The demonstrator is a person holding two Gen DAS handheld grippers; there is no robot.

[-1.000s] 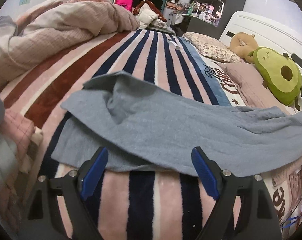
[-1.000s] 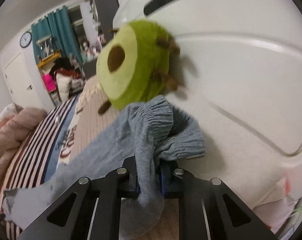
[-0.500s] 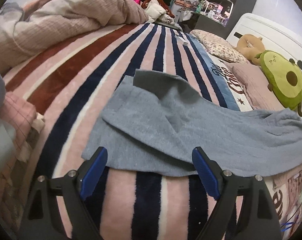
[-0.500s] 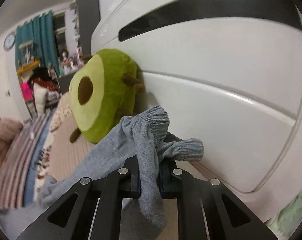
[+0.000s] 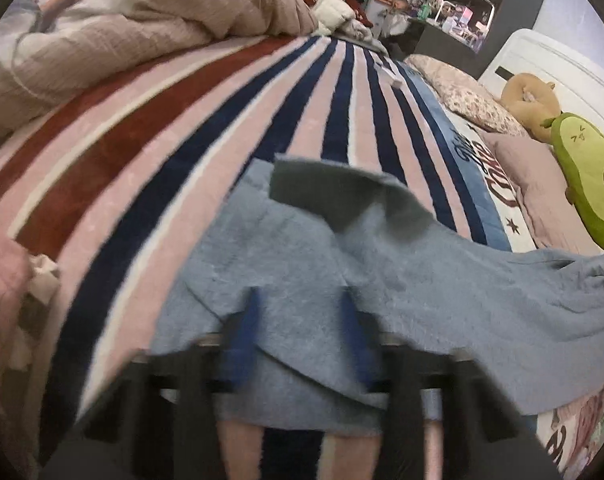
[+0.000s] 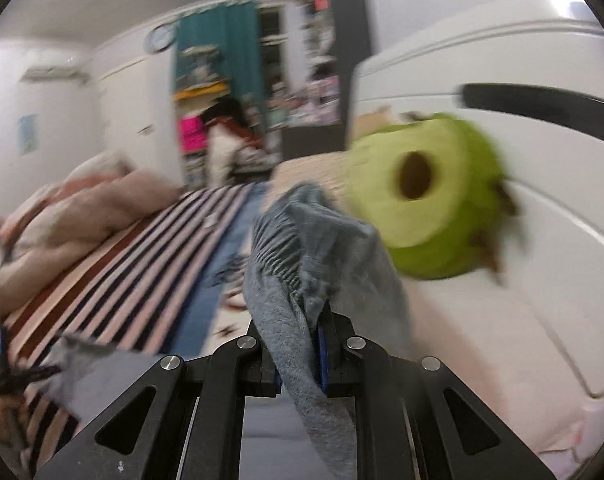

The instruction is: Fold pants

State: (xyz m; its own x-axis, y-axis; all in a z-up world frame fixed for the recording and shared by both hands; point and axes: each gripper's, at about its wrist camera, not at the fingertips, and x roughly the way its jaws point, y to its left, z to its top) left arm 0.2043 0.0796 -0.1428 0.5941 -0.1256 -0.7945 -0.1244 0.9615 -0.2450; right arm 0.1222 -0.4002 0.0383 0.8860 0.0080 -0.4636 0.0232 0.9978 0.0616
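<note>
Pants stretch across the striped blanket, grey-blue fabric running from the near edge of the bed toward the headboard, and that long spread is what lets you work both ends at once. One corner of the far leg lies flipped back on itself, so the cloth isn't flat yet.

Your left gripper sits low over the near hem, its blue pads either side of the fabric. Those jaws have just been closing, with cloth lying between them; the blur hides whether the pads actually pinch it yet, though that looks like the aim.

Your right gripper is clamped tight on the ribbed waistband, which bunches up above the pads and drapes down in front. It's lifted clear of the bed near the avocado plush, probably so that end can carry over toward the legs for the fold.
</note>
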